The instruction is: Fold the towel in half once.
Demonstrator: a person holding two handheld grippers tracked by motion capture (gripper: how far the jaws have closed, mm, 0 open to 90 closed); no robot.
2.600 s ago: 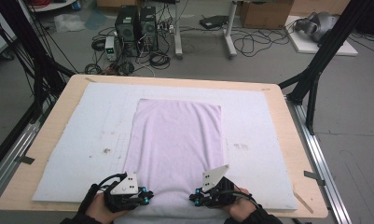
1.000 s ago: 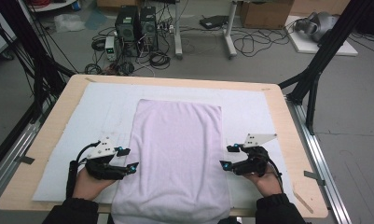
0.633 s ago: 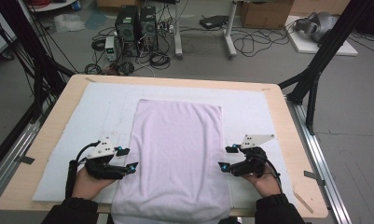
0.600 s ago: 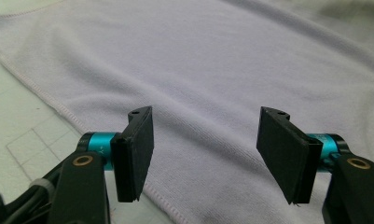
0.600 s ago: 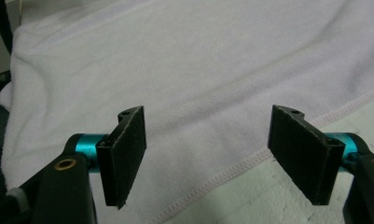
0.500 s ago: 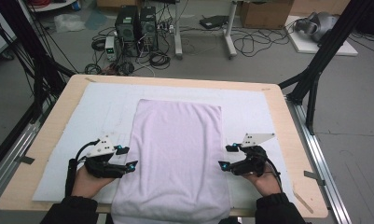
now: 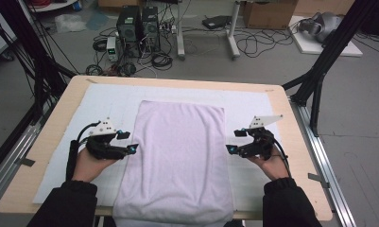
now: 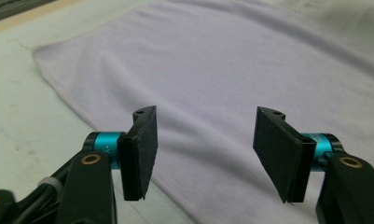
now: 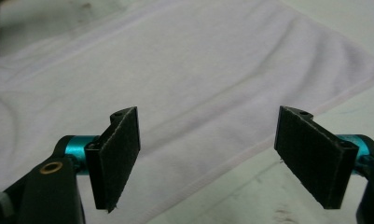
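Your left gripper [image 7: 128,142] has its jaws apart with nothing between them, though they have just been closing a little, and it hangs over the left long edge of the towel [image 7: 177,156]; your right gripper [image 7: 235,140] stands wide and empty, its jaws having just been opening, at the towel's right long edge. The towel lies flat and unfolded down the middle of the white mat [image 7: 107,106] on the surface [image 7: 55,127], its near end draped over the front edge. By the look of it no fold is made yet, so gripping both edges and folding is all left to do.
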